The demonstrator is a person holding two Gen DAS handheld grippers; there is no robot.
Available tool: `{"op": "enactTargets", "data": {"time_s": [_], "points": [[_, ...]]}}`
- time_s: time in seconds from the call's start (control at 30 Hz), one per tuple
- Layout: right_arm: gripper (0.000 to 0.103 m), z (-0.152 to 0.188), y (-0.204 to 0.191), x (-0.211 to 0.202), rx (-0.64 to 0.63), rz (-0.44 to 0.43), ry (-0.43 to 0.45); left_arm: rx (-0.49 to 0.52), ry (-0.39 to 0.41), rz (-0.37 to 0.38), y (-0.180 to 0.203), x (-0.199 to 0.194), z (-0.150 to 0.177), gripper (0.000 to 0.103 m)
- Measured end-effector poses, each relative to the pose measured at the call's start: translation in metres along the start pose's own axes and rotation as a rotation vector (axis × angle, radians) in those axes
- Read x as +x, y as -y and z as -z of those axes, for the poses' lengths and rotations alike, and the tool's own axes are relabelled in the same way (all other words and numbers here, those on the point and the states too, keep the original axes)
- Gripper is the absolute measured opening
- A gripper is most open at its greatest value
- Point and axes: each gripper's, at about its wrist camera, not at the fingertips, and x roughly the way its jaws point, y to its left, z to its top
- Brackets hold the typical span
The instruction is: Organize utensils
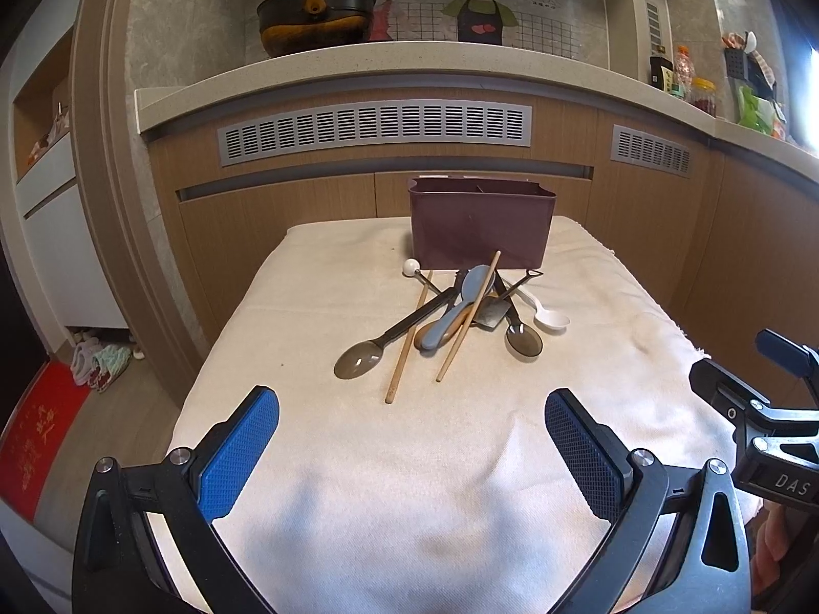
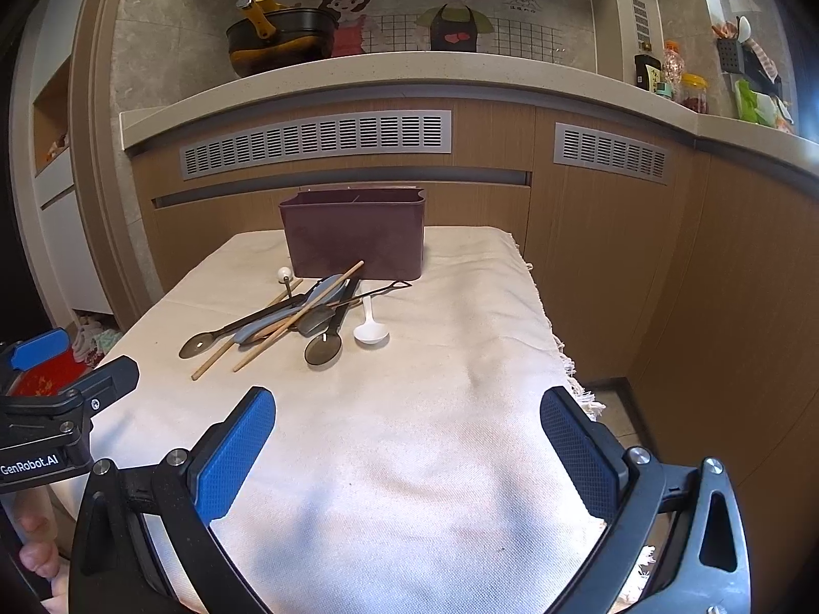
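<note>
A dark maroon utensil holder (image 1: 481, 222) (image 2: 353, 233) stands at the far end of a cloth-covered table. In front of it lies a tangled pile: two wooden chopsticks (image 1: 407, 343) (image 2: 297, 317), a grey-blue spoon (image 1: 450, 314), two dark translucent spoons (image 1: 361, 358) (image 2: 323, 349), a white spoon (image 1: 550, 318) (image 2: 369, 330) and a small metal spatula (image 1: 489, 314). My left gripper (image 1: 409, 440) is open, well short of the pile, nothing between its fingers. My right gripper (image 2: 407, 440) is open too, over bare cloth to the pile's right.
The white cloth (image 1: 409, 486) (image 2: 435, 435) covers the table; its fringed right edge (image 2: 568, 368) drops to the floor. Wooden cabinets with grey vents (image 1: 373, 130) rise behind. A black and yellow pot (image 1: 317, 15) sits on the counter. Bottles and jars (image 2: 691, 87) stand at the right.
</note>
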Motion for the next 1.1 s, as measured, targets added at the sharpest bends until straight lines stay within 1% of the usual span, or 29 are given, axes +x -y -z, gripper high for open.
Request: {"op": "enactTargets", "data": {"time_s": [0.57,0.67,0.73,0.83,0.93,1.0,1.07,1.1], "points": [[0.103,0.002,0.001,0.001,0.001,0.003,0.0,0.003,-0.002,0.002,0.0,0.002,0.001,0.103],[0.103,0.0,0.001,0.001,-0.007,0.005,0.002,0.006,-0.014,0.027,-0.001,0.007,0.001,0.103],[0.103,-0.005,0.002,0.004,-0.013,-0.008,-0.002,0.016,-0.038,0.057,-0.003,0.015,-0.003,0.103],[0.103,-0.024,0.002,0.024,-0.032,-0.056,-0.029,0.013,-0.068,0.099,-0.008,0.033,-0.02,0.103],[0.103,-0.048,-0.003,0.056,-0.095,-0.068,-0.054,0.009,-0.081,0.124,-0.017,0.056,-0.047,0.103],[0.103,-0.061,-0.008,0.081,-0.135,-0.095,-0.084,-0.005,-0.077,0.11,-0.024,0.07,-0.061,0.103],[0.103,-0.07,-0.014,0.105,-0.151,-0.137,-0.116,-0.017,-0.054,0.09,-0.034,0.084,-0.075,0.103],[0.1,-0.074,-0.017,0.118,-0.161,-0.149,-0.13,-0.018,-0.04,0.067,-0.04,0.092,-0.081,0.103]]}}
